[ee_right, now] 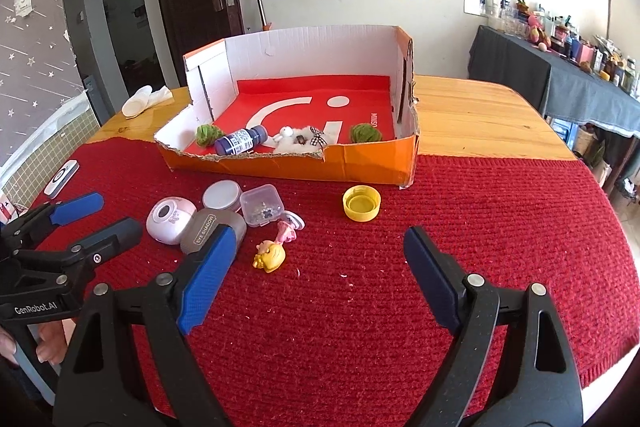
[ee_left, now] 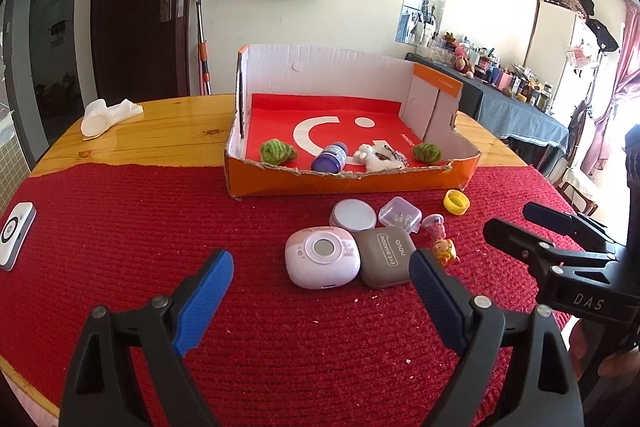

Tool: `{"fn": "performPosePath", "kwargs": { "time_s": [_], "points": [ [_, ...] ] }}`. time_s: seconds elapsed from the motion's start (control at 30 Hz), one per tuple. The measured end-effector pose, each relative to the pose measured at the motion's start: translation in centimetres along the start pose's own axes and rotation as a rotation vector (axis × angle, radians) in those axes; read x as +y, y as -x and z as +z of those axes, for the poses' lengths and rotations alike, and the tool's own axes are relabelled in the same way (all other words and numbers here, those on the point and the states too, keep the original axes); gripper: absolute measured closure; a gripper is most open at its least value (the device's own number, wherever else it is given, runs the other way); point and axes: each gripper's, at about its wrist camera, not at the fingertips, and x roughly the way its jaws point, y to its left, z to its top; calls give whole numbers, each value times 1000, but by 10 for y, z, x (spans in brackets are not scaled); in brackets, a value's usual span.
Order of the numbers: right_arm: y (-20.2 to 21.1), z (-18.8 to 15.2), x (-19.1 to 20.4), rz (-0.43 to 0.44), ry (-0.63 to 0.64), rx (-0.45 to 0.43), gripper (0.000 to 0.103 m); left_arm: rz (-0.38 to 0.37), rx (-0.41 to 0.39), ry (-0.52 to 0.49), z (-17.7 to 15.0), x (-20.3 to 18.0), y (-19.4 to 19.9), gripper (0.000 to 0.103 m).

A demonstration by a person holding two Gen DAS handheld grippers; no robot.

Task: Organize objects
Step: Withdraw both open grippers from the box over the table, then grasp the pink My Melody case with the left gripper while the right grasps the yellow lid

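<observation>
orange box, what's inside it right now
Inside the orange box, along its front wall: two green fuzzy balls, a blue bottle on its side, and a white plush toy on the red liner. The front wall hides their undersides.

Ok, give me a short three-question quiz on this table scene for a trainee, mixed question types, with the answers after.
1. True or false: the blue bottle stands upright in the box.
2. Multiple choice: where is the yellow cap? A) in the box B) on the red mat, in front of the box C) in the right gripper
3. Fill in: the word pair printed on the grey case is ____.

Key
1. False: it lies on its side.
2. B. Both the right and the left gripper are open and hold nothing.
3. EYE SHADOW.
</observation>
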Motion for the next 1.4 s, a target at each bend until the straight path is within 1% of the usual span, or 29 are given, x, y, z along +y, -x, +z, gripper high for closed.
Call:
{"fn": "performPosePath", "kwargs": {
  "time_s": [0.13,0.17,0.37,0.5,0.63,0.83,0.93,1.07,1.23,1.27,1.33,1.4],
  "points": [
    [-5,-2,-2,-1,-5,10,17,9,15,21,0,5,-5,12],
    [-6,-3,-2,17,15,15,17,12,18,26,0,6,-6,12],
    [-14,0,-5,4,17,30,17,26,43,40,1,8,-18,12],
    [-20,1,-7,2,13,41,17,44,70,35,1,10,-28,12],
    [-27,5,-11,-6,8,50,17,46,107,31,2,12,-39,12],
    [-37,9,-18,-14,1,80,17,62,136,36,4,17,-49,11],
    [-42,12,-23,-24,-3,92,17,74,142,29,6,21,-51,11],
    [-49,17,-30,-28,-20,111,17,119,138,25,9,28,-52,11],
    [-58,21,-37,-31,-26,137,17,117,149,28,15,30,-58,11],
    [-60,21,-38,-23,-29,142,17,115,154,22,15,30,-59,12],
    [-64,23,-39,-13,-31,158,17,109,163,15,15,29,-62,16],
    [-68,24,-39,-26,-18,170,17,95,177,13,15,28,-65,21]
  ]
}}
